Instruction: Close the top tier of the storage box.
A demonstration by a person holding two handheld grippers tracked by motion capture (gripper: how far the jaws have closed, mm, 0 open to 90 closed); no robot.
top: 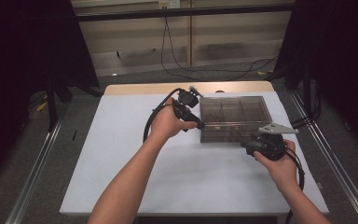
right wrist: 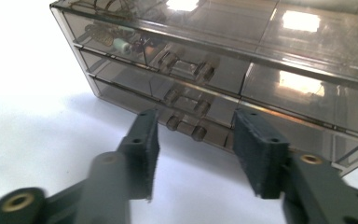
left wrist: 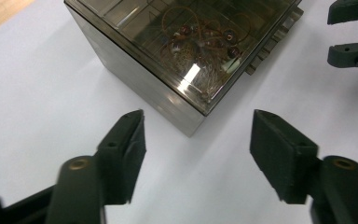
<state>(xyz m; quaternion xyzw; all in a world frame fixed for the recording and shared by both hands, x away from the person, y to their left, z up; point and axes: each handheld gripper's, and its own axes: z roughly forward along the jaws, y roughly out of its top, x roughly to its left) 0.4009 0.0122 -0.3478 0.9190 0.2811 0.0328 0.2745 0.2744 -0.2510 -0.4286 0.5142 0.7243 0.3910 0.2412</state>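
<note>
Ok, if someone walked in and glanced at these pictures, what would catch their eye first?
Probably the smoky see-through drawer box on the white table, toward its far right, with wiry jewellery showing through the top. Next, the two black tongs aimed at it: the left tongs open before a corner, the right tongs open before the lowest drawer handle, gripping nothing.

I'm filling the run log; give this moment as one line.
left claw: open, at drawer box corner | right claw: open, before bottom drawer handle | nothing held
</note>
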